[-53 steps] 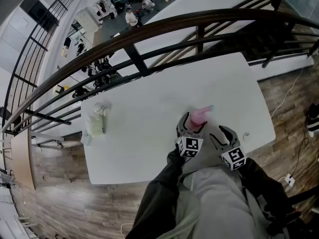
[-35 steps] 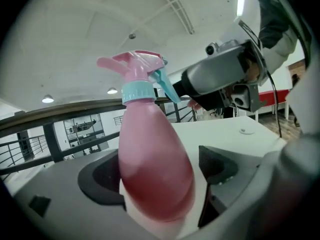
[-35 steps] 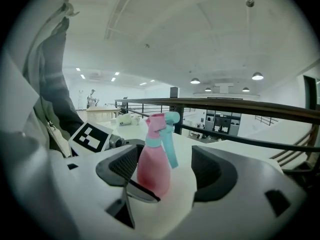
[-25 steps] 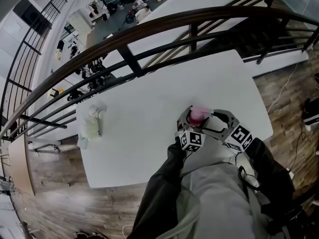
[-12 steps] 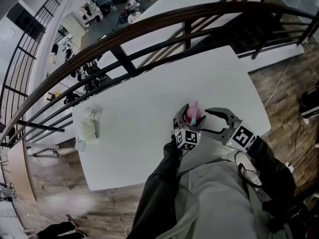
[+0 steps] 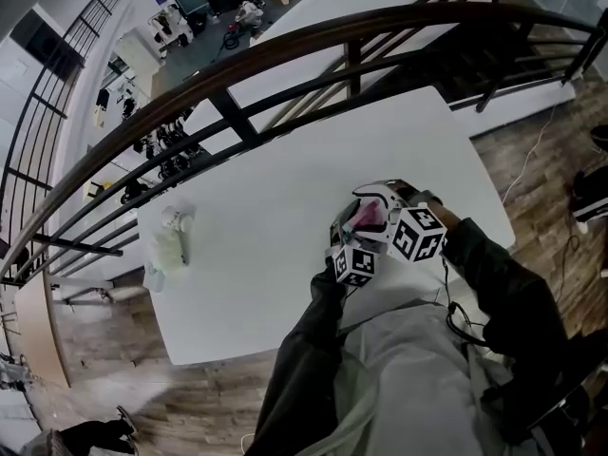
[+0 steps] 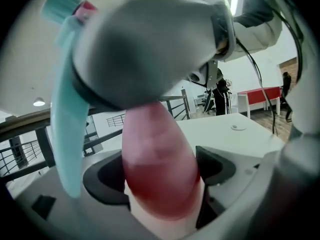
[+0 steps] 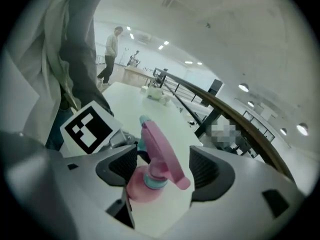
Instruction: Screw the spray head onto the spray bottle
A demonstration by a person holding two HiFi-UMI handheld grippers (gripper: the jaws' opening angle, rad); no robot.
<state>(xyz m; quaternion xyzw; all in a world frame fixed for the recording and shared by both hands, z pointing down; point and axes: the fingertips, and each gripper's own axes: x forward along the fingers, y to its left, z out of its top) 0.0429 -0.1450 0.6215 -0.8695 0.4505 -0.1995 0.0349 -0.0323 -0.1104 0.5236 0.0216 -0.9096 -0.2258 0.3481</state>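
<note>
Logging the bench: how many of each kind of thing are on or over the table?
Grippers: 2 (left gripper shut on spray bottle; right gripper opening around its spray head)
Spray bottle: 1
Pale bundle: 1
Small disc: 1
Total: 5

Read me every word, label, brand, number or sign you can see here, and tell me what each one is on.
No readable text in any view.
Marker cubes: black-and-white square patterns only, no letters or numbers.
Pink spray bottle and spray head: no label shows.
White items far left on the table: too small to tell.
</note>
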